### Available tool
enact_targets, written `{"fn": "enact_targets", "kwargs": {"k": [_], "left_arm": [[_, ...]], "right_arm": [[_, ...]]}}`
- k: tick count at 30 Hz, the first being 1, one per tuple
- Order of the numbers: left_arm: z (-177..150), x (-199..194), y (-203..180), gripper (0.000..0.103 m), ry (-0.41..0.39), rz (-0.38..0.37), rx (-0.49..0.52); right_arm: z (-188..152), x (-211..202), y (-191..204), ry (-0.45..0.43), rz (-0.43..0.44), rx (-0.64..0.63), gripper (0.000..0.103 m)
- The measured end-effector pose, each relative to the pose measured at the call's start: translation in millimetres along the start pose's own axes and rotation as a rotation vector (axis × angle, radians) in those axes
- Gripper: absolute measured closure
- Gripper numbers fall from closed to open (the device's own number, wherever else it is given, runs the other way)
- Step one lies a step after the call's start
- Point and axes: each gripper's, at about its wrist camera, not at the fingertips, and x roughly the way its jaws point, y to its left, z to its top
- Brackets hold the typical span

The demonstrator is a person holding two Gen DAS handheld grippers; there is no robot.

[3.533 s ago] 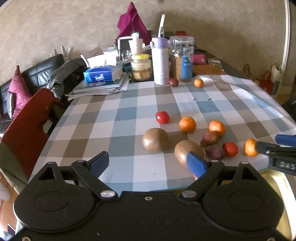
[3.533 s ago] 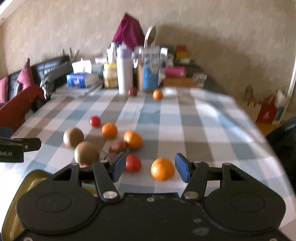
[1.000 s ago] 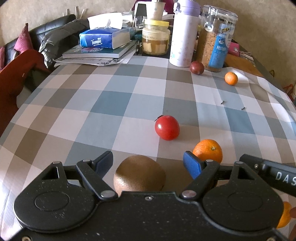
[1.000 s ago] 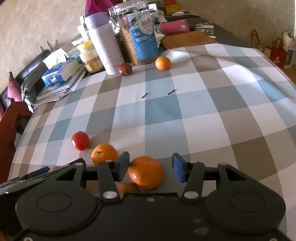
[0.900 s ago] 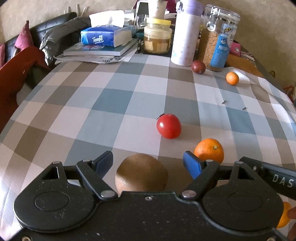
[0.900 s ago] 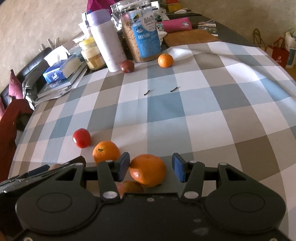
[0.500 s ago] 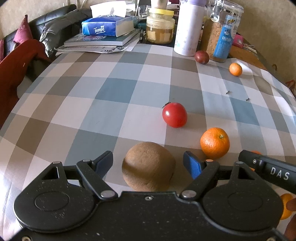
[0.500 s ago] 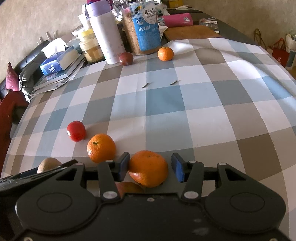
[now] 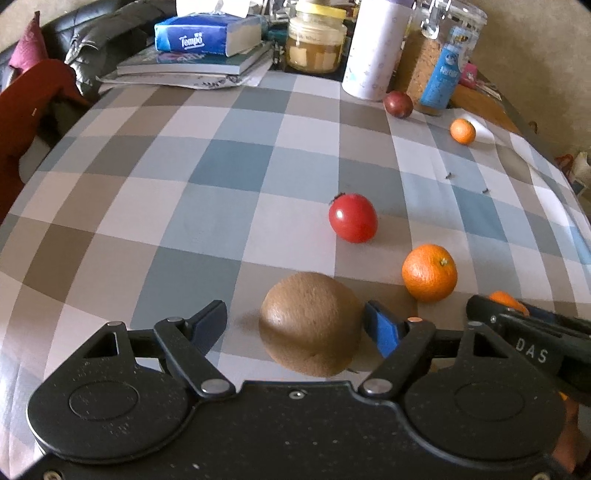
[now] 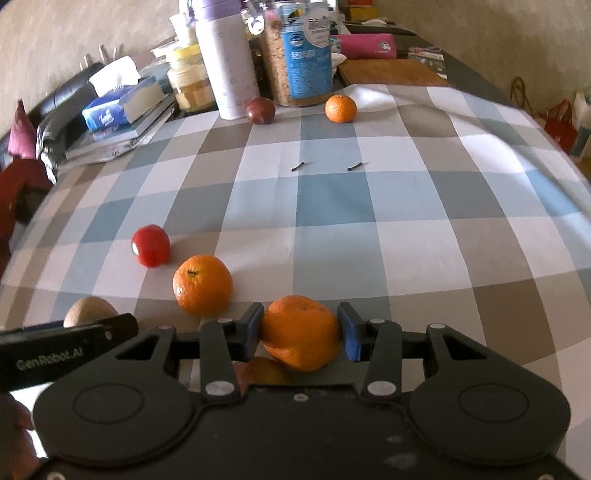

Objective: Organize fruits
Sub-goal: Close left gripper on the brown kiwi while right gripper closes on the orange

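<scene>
In the left wrist view my left gripper (image 9: 295,321) is open around a brown kiwi (image 9: 312,338) on the checked tablecloth; the right pad touches it, the left pad stands apart. A red tomato (image 9: 353,218) and an orange (image 9: 429,272) lie beyond. In the right wrist view my right gripper (image 10: 300,330) is shut on an orange mandarin (image 10: 300,332), both blue pads pressing its sides. Another orange (image 10: 202,284), the tomato (image 10: 150,245) and the kiwi (image 10: 88,312) lie to its left. A small orange (image 10: 340,108) and a dark plum (image 10: 260,110) sit far back.
At the table's far end stand a white-purple bottle (image 10: 227,59), a cereal jar (image 10: 301,55), a yellow-lidded jar (image 9: 316,42), a tissue box on books (image 9: 207,35) and a wooden board (image 10: 391,72). A red chair (image 9: 33,107) stands at the left. Two small dark bits (image 10: 301,167) lie mid-table.
My right gripper has closed on the mandarin. My left gripper has drawn back and narrowed around the kiwi, its right pad now touching it.
</scene>
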Motion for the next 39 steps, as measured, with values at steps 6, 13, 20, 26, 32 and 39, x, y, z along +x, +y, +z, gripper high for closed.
{"fn": "enact_targets", "kwargs": {"k": [6, 13, 20, 26, 32, 39], "left_arm": [[-3.2, -1.6, -7.8, 0.04, -0.022, 0.011, 0.036], [-4.1, -1.9, -12.3, 0.043, -0.046, 0.023, 0.036], [-1.7, -4.2, -4.0, 0.043, -0.093, 0.028, -0.042], [-2.1, -6.2, -5.7, 0.043, -0.143, 0.052, -0.053], [-3.6, -9.4, -6.9, 0.043, -0.198, 0.06, -0.065], [-3.6, -11.2, -0.3, 0.043, -0.224, 0.069, -0.109]], "right_arm": [[1.4, -0.1, 0.0, 0.007, -0.004, -0.002, 0.057], [2.1, -1.3, -2.5, 0.007, 0.009, 0.027, 0.058], [3.3, -8.6, -7.6, -0.036, 0.024, 0.069, 0.059], [3.4, -16.1, -6.6, -0.09, 0.031, 0.056, 0.059], [1.7, -18.6, -6.0, -0.108, 0.056, 0.053, 0.059], [-1.7, -17.1, -4.5, -0.115, 0.066, 0.053, 0.059]]}}
